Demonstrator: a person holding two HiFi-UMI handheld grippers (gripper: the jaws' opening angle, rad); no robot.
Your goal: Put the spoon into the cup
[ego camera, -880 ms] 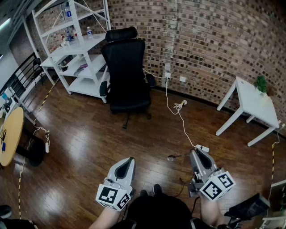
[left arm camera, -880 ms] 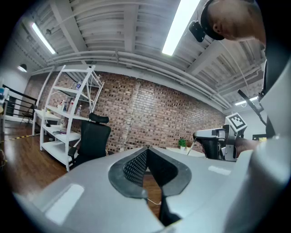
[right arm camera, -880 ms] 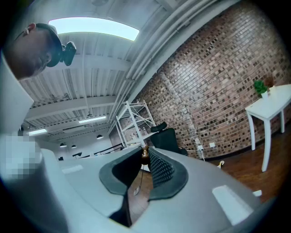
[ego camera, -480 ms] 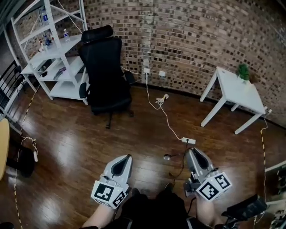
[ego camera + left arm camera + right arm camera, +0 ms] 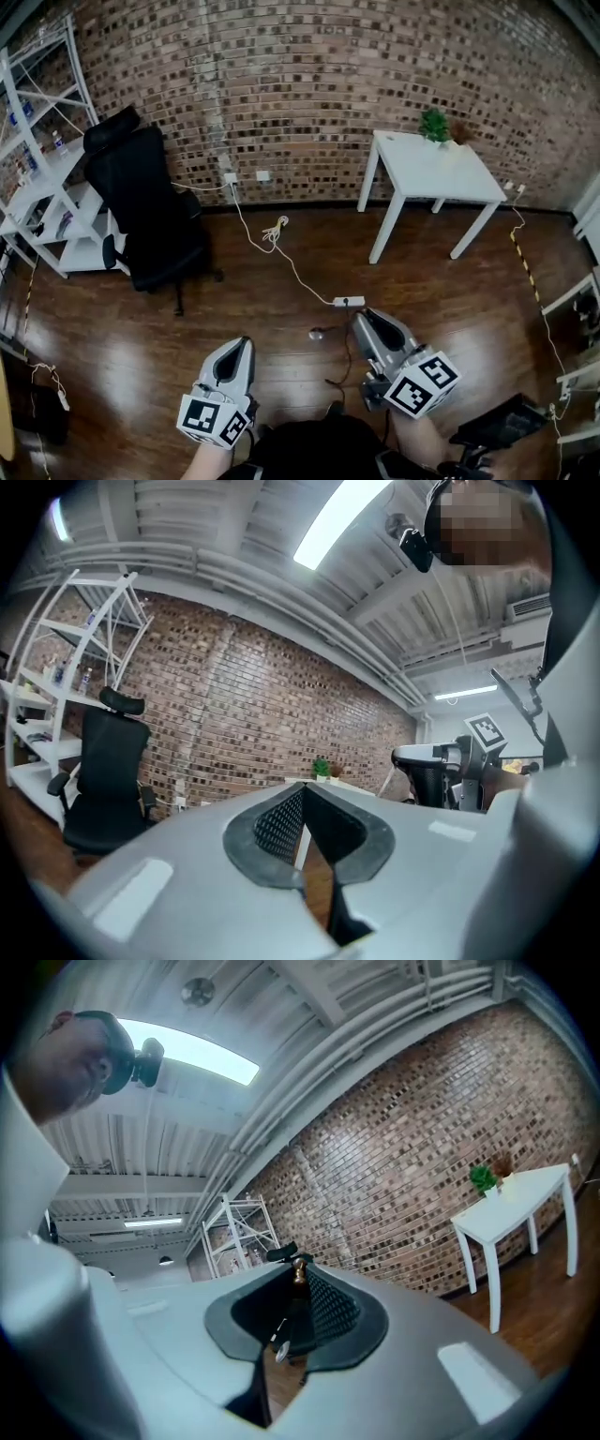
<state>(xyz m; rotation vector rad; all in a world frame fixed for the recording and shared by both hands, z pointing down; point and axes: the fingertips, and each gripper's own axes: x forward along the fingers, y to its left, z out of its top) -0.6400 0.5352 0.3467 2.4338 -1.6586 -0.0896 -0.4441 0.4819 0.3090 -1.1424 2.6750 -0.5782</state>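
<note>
My right gripper (image 5: pixel 360 321) is held low in front of me, shut on a small spoon (image 5: pixel 319 333) that sticks out to the left of its tips over the wooden floor. In the right gripper view the spoon's brownish end (image 5: pixel 300 1267) shows pinched between the tips of that gripper (image 5: pixel 298 1283). My left gripper (image 5: pixel 242 343) is level beside it, shut with nothing in it; its tips meet in the left gripper view (image 5: pixel 302 792). No cup is visible in any view.
A white table (image 5: pixel 412 169) with a small potted plant (image 5: pixel 433 123) stands against the brick wall ahead right. A black office chair (image 5: pixel 141 211) and white shelving (image 5: pixel 37 197) are at the left. A cable and power strip (image 5: pixel 349 302) lie on the floor.
The view has swung to the right: chair and shelving slid left, and the white table came toward the middle. Both grippers stay low in front, and the right one still holds the spoon.
</note>
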